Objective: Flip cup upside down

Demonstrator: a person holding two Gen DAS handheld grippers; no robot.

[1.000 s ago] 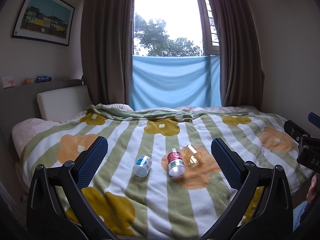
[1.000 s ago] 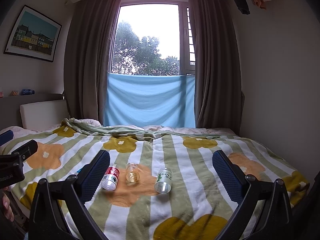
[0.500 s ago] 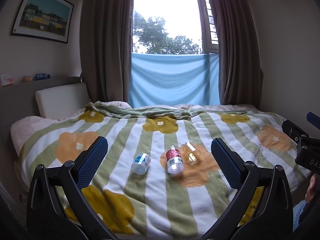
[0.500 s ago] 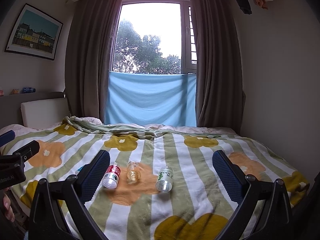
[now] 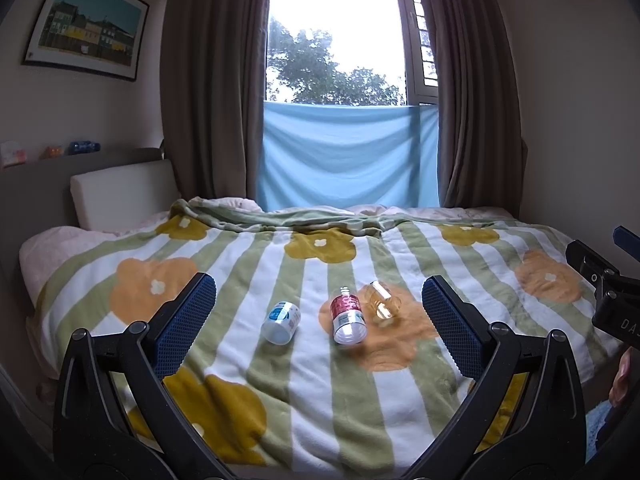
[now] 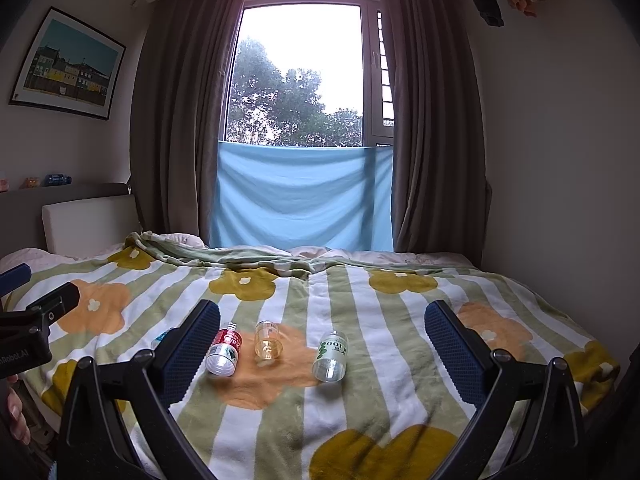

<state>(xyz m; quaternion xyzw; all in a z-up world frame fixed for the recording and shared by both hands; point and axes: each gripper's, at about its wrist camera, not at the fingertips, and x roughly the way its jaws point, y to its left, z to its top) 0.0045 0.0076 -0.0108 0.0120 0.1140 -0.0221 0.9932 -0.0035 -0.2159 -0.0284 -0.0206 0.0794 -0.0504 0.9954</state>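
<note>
The clear cup (image 6: 267, 345) is seen lying on its side on the bed (image 6: 400, 380), between two bottles. Both the left gripper (image 5: 319, 318) and right gripper (image 6: 322, 340) are held wide apart, empty.

Lighting: daylight from the window (image 5: 336, 32), overexposed sky. Room dim; bed (image 6: 360, 392) softly lit, faint shadows. Strong fisheye curvature, dark vignetted corners. Focus sharp.
</note>
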